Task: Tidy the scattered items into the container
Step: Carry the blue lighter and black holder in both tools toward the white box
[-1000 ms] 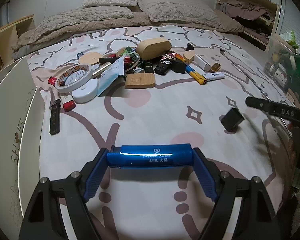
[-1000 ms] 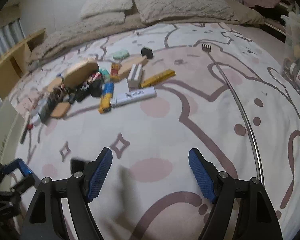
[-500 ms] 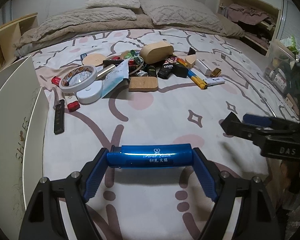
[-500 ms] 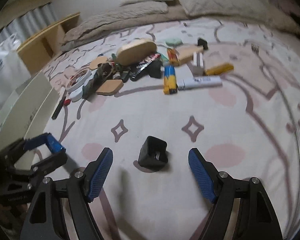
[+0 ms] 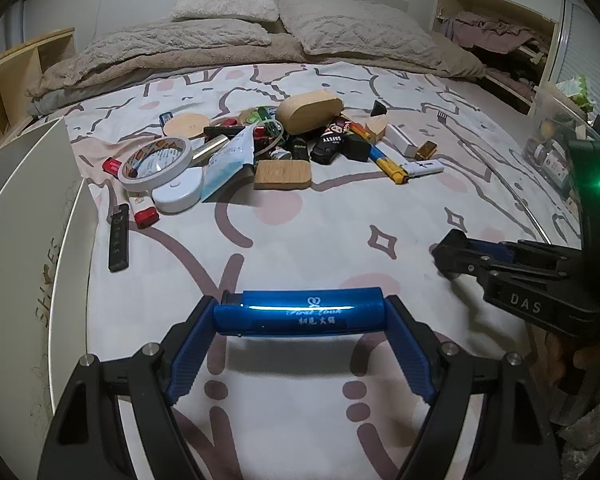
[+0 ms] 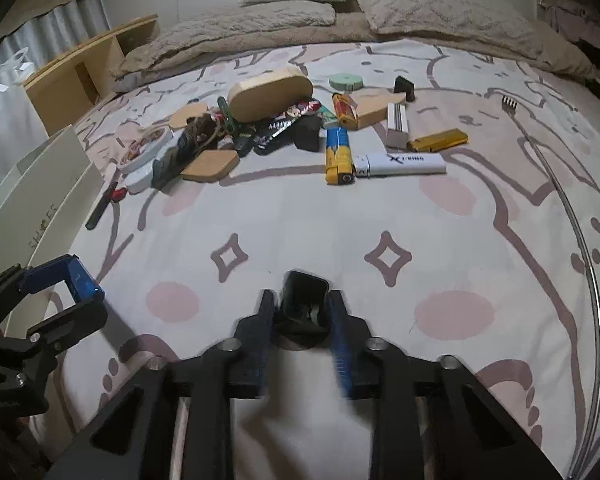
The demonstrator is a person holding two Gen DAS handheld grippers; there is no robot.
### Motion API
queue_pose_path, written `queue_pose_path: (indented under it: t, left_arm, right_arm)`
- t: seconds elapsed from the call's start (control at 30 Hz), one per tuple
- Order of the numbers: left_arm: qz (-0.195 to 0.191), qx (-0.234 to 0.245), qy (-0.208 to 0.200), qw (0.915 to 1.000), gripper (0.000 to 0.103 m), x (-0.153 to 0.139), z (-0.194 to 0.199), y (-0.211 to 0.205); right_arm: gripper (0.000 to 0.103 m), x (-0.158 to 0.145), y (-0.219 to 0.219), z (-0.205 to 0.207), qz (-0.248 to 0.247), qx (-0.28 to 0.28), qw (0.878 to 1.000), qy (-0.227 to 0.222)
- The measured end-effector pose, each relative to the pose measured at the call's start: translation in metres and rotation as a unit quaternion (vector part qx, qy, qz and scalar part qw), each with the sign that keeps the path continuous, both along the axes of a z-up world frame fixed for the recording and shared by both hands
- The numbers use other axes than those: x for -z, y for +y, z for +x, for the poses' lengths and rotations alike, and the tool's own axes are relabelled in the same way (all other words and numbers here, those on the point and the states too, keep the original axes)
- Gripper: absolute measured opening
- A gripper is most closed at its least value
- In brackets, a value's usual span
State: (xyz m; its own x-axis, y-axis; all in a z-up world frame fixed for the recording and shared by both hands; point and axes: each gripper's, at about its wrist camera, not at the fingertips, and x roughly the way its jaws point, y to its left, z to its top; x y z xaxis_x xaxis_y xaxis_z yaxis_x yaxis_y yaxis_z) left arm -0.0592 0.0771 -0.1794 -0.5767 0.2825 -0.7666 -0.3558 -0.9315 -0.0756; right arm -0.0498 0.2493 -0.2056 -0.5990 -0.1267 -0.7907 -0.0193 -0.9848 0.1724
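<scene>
My left gripper (image 5: 300, 316) is shut on a shiny blue lighter (image 5: 298, 312), held crosswise between its blue pads above the bedspread. My right gripper (image 6: 302, 308) has closed on a small black hollow cap (image 6: 303, 304) that stands on the bed, its pads pressing both sides. In the left wrist view the right gripper (image 5: 456, 254) comes in from the right edge; the cap is hidden there. The white shoe box (image 5: 24, 240) stands at the left. A heap of scattered items (image 5: 284, 136) lies farther up the bed.
The heap holds a tape roll (image 5: 156, 164), a wooden oval box (image 5: 310, 111), lighters (image 6: 338, 152), a white lighter (image 6: 402, 164) and wooden tiles. A long metal back scratcher (image 6: 572, 208) lies along the right. Pillows and a blanket are at the head; shelves flank the bed.
My right gripper swung left over the black cap, then shut on it. The left gripper kept still with the blue lighter.
</scene>
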Motion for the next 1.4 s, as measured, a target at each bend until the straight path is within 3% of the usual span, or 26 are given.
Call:
queue_pose_path:
  t: [0.67,1.0,1.4]
  left_arm:
    - [0.030,0.001,0.039,0.9988,0.082,-0.035,0.008,-0.006]
    - [0.038,0.007,0.081,0.9959,0.082,-0.064,0.021,-0.008]
    - [0.058,-0.004,0.139,0.9885,0.082,-0.105,0.036,-0.029]
  right_arm:
    - [0.024,-0.047,-0.003,0.027,-0.029,0.027,0.995,0.089]
    - [0.024,-0.073,-0.001,0.044,-0.055,0.041,0.988,0.139]
    - [0.024,-0.111,-0.021,0.053,-0.061,0.020,0.977,0.205]
